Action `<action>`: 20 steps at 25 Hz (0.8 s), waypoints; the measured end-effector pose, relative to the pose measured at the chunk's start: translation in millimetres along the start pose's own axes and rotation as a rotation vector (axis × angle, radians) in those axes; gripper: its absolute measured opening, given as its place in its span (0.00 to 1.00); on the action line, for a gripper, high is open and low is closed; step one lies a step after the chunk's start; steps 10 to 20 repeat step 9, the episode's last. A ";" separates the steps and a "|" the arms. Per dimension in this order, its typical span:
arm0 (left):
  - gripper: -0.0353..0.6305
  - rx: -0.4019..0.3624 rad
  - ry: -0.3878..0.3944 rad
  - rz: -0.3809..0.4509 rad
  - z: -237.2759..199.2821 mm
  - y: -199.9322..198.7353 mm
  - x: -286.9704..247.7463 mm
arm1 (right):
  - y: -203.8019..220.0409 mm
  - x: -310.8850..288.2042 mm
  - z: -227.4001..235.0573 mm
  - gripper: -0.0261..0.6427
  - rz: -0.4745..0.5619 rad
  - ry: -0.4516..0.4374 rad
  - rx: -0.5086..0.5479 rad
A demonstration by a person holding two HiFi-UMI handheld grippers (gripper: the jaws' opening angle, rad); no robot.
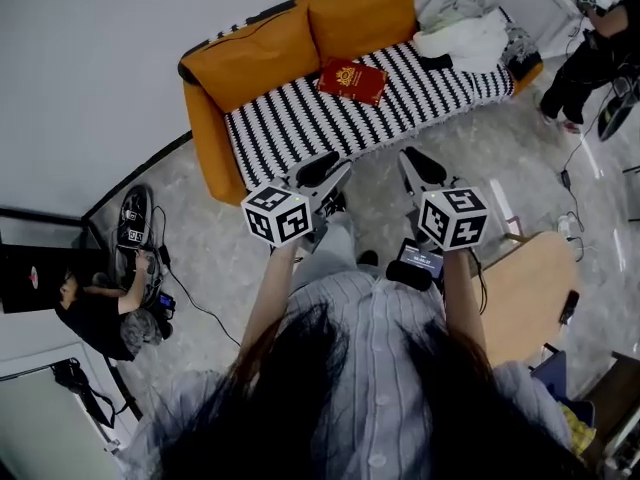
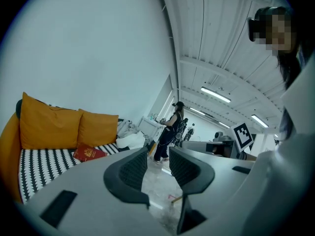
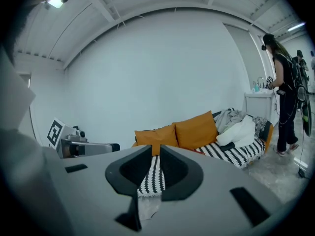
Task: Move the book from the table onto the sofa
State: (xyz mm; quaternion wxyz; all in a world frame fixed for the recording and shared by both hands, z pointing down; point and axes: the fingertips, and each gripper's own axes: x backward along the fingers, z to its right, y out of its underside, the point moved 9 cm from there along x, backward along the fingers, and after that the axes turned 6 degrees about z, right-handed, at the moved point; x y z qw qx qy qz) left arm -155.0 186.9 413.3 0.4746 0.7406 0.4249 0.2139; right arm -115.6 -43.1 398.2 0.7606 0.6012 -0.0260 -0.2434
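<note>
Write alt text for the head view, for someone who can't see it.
A red book lies on the striped seat of an orange sofa, seen from above. In front of it the person holds the left gripper and the right gripper, both empty, pointing toward the sofa.

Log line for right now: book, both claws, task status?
book: lying on sofa seat | left claw: open, empty | right claw: narrowly open, empty | status: book placed
</note>
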 end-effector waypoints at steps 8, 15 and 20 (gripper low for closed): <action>0.27 -0.019 0.011 -0.001 8.3 2.3 -8.0 | -2.1 9.2 10.5 0.13 0.020 0.013 0.004; 0.27 -0.021 0.011 0.000 9.5 3.4 -9.6 | -1.7 10.5 12.5 0.13 0.021 0.013 0.005; 0.27 -0.021 0.011 0.000 9.5 3.4 -9.6 | -1.7 10.5 12.5 0.13 0.021 0.013 0.005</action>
